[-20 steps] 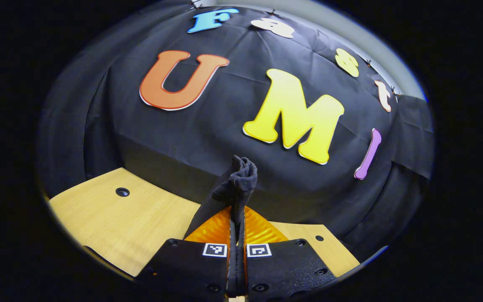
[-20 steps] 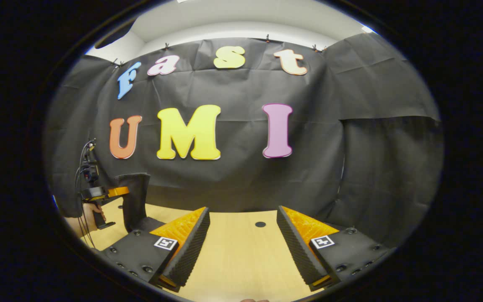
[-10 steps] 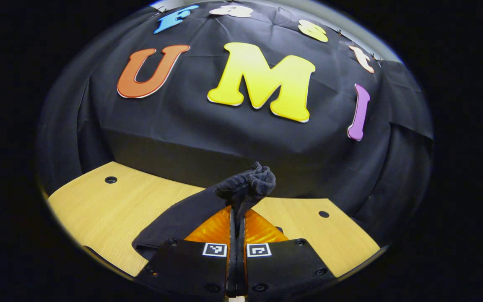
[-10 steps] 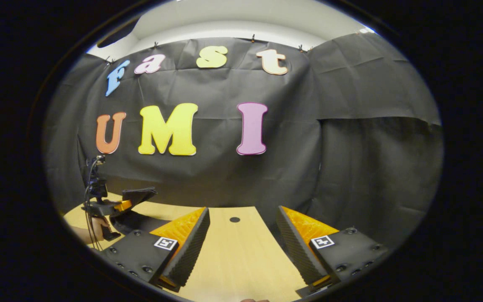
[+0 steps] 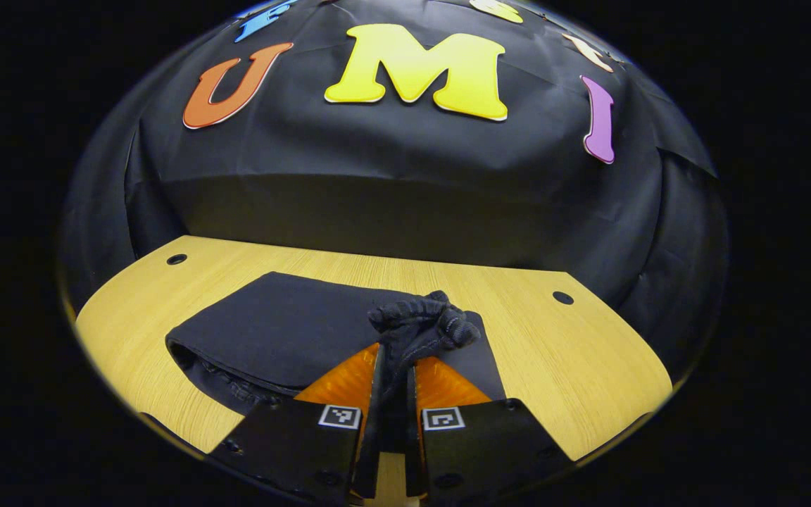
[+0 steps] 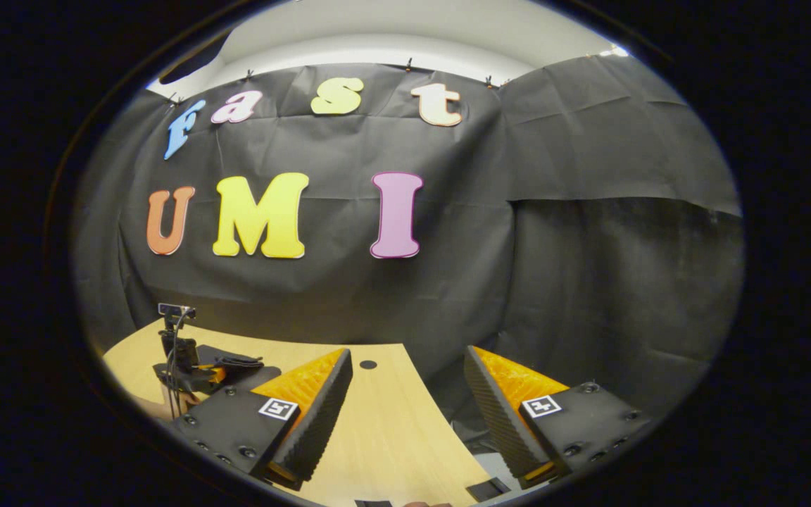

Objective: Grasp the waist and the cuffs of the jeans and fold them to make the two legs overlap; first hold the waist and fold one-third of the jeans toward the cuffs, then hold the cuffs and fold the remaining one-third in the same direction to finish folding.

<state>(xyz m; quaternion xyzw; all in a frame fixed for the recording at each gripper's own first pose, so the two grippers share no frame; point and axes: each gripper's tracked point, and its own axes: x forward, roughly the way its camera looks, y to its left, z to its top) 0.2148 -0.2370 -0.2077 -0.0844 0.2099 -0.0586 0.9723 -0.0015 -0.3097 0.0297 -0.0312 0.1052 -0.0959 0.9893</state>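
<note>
Left gripper view: the near edge of the jeans (image 5: pixel 286 331) is cut off behind the left gripper (image 5: pixel 395 366), so their full outline can't be made out. The fingers sit narrow, pinching a bunched wad of dark fabric that sticks up past the tips. The jeans lie folded flat on the table (image 5: pixel 574 359), the gripper low over them and angled down. In the right gripper view, the right gripper (image 6: pixel 405 394) is spread wide, holding nothing, above the table's edge. Far left, the left gripper (image 6: pixel 198 370) is small and partly hidden.
</note>
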